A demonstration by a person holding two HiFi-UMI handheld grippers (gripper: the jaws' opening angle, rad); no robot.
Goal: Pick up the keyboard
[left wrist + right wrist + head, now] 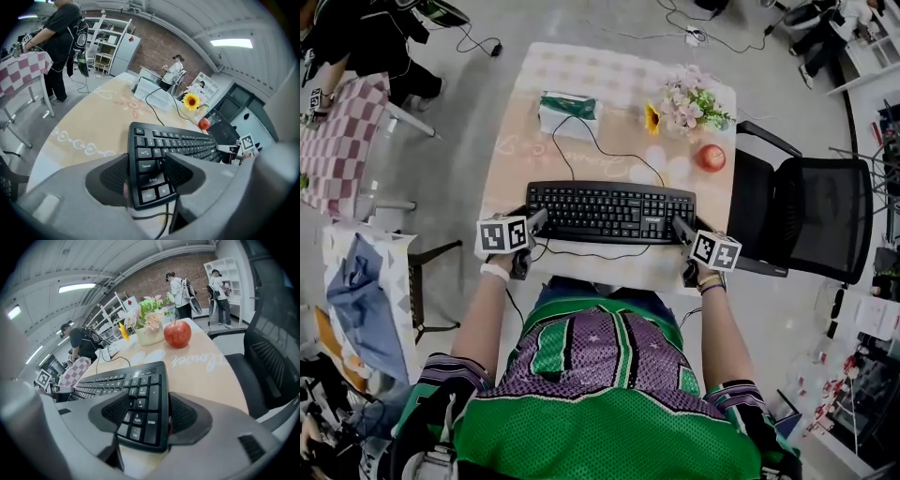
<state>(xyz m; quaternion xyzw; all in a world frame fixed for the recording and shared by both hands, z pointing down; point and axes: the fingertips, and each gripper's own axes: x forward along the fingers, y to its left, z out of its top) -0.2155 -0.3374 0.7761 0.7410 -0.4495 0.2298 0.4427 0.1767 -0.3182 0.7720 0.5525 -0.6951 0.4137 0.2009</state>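
Keyboard point(609, 212) lies on worktop point(516, 150), apple point(710, 157) beyond its right end. Left gripper point(536, 223) jaws clamp keyboard's left end, right gripper point(679, 228) jaws its right end. Best raise both ends together, level (cable point(581, 131) trails beyond keyboard, so mind the slack).

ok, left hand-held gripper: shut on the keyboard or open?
Shut on it. In its own view the left hand-held gripper has a pad against each side of the keyboard at its left end, no gap visible.

A table point(520, 150) is set on a grey floor point(469, 103), a black chair point(825, 216) beside it. White shelves point(110, 40) are stood before a brick wall point(159, 47).
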